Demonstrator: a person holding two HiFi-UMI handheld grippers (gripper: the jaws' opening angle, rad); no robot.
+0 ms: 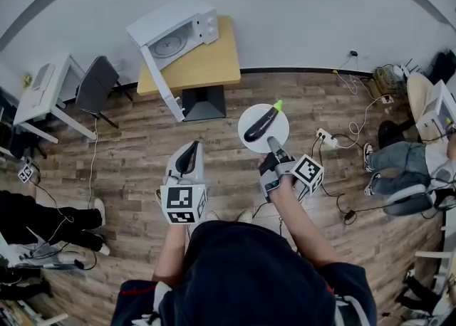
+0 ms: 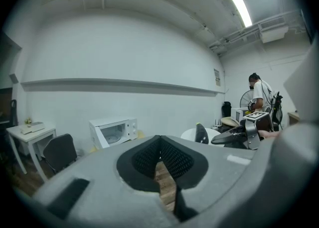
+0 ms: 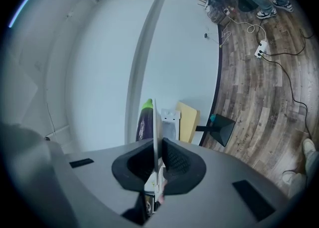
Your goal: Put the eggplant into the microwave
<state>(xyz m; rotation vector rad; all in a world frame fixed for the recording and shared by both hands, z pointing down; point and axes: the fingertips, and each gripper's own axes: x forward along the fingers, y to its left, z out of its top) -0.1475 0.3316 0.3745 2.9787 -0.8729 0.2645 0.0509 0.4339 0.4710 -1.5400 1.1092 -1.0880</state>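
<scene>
Looking steeply down from the head view, we begin at the far left, where a white desk (image 1: 43,86) stands by the wall with a dark chair (image 1: 96,82) just beside it. Below them, a person's legs (image 1: 43,218) in dark trousers stretch across the wooden floor (image 1: 142,139) among cables.

Next comes a wooden table (image 1: 206,61) bearing the white microwave (image 1: 178,25). Its door (image 1: 162,84) hangs wide open toward us, and the round turntable shows inside.

Near the middle we find the left gripper (image 1: 190,150), held out roughly level. Its jaws are clenched tip to tip with nothing between them. In the left gripper view the pads meet at the top, a thin wedge of floor shows beneath them, and the microwave sits far ahead.

Just to its right, the right gripper (image 1: 273,150) is clamped on the near rim of a round white plate (image 1: 279,132). The right gripper view shows that rim edge-on between the pads.

The eggplant (image 1: 261,122), dark purple with a green stem, lies on this plate with its stem end pointing away from us. The plate is held in the air above the floor, well apart from the microwave and to its right.

At the far right we see a seated person (image 1: 399,168) in jeans, near a power strip and trailing cables.
</scene>
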